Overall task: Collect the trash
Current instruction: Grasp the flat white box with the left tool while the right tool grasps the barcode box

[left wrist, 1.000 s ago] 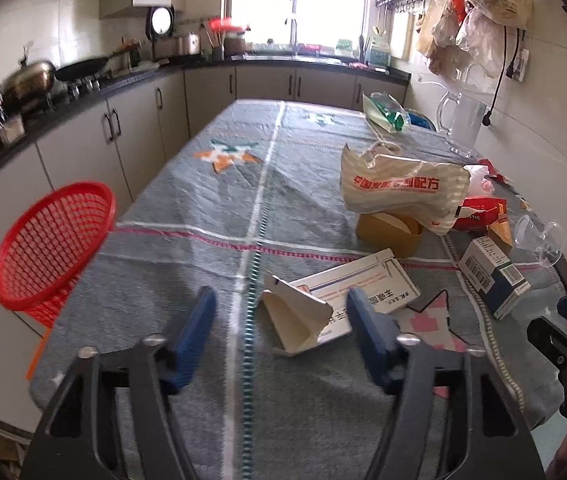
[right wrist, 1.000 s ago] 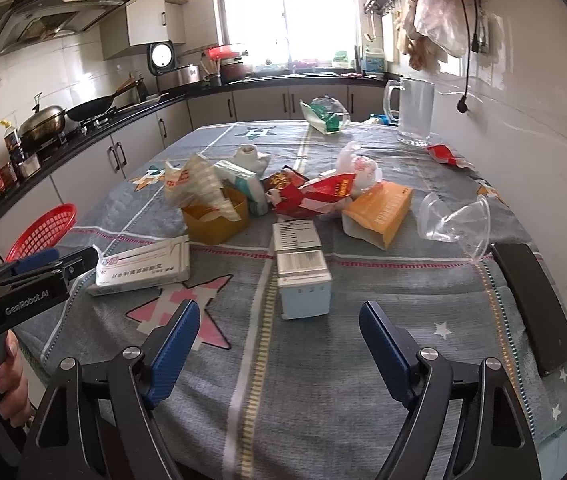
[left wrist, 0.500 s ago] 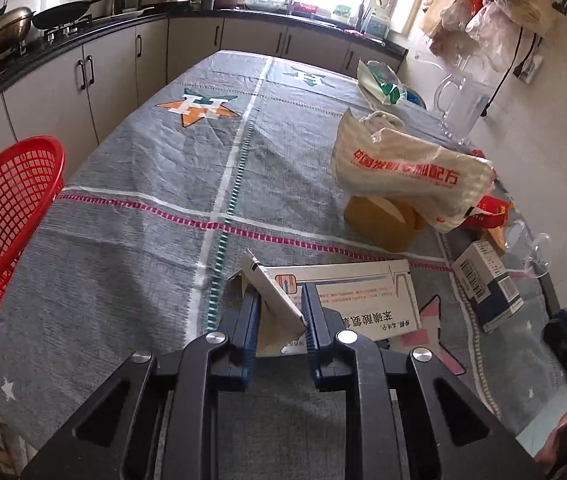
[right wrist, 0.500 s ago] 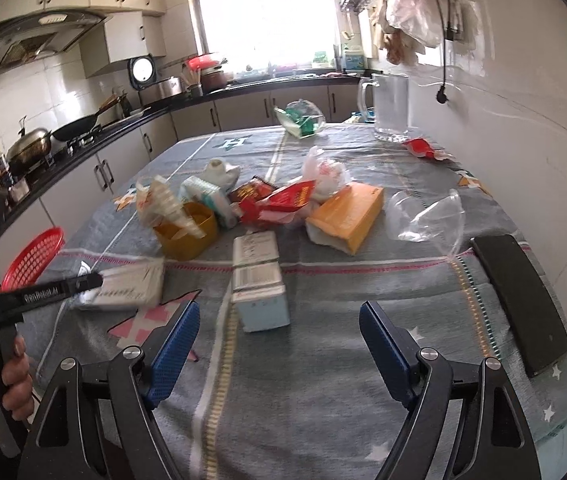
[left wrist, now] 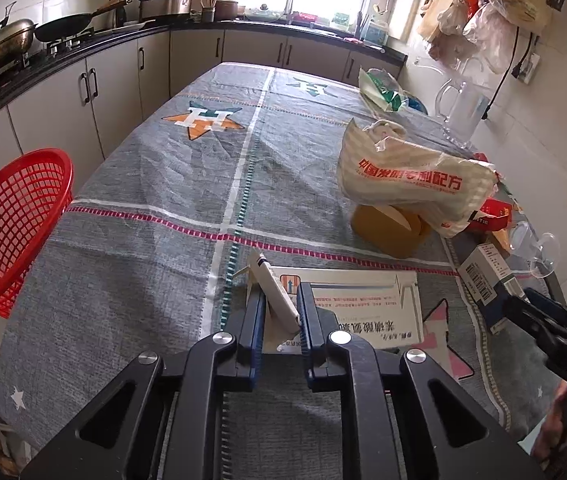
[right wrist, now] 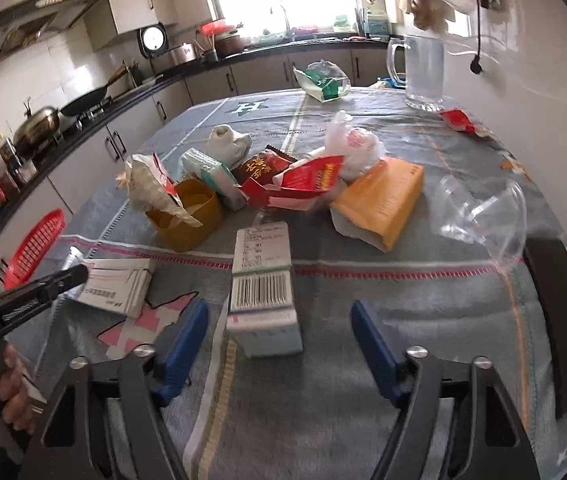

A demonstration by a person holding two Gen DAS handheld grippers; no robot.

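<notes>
On grey woven cloth [left wrist: 143, 240], left fingers [left wrist: 257, 320] pinching flat carton's flap [left wrist: 275, 292], right fingers [right wrist: 185, 336] apart, closing around barcoded box [right wrist: 263, 292].

Left gripper [left wrist: 279, 314] built of matte black angular linkage arms with triangular cut-outs, joined by round silver screws, tipped with ribbed blue pads [left wrist: 258, 320], right gripper [right wrist: 279, 344] of matching black frame, silver screws, thick blue pads [right wrist: 375, 350], white lettering printed along one black finger
</notes>
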